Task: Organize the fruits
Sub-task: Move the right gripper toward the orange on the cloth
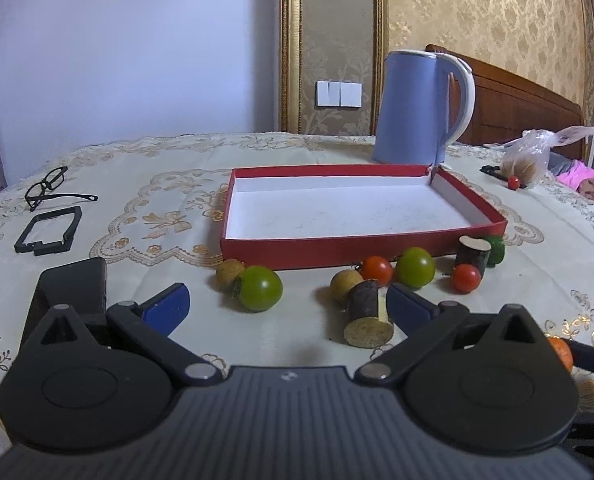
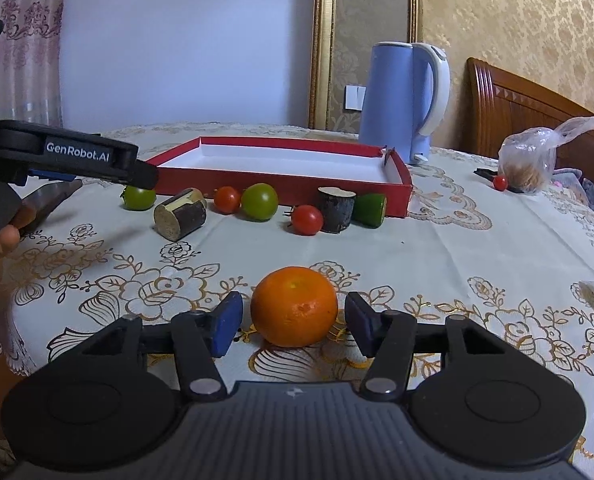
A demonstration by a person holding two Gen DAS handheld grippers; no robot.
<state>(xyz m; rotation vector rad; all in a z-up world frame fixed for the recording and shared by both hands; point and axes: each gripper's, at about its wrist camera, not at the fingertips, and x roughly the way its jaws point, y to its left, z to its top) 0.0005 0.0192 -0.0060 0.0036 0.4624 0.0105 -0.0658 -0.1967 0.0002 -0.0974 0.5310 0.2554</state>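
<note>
Bracketing: right gripper (image 2: 293,320) around the orange (image 2: 294,306), lower centre, pads not quite touching.
Spread: left gripper (image 1: 287,304), holding nothing.

Both wrist views low, facing tray (image 1: 361,250).

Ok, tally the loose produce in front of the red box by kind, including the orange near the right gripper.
Round red tomatoes: 2
Round green tomatoes: 2
Small tan round fruits: 2
Dark-skinned cut cane pieces: 2
Green cut chunk: 1
Round orange mandarin: 1
Total: 10
</note>
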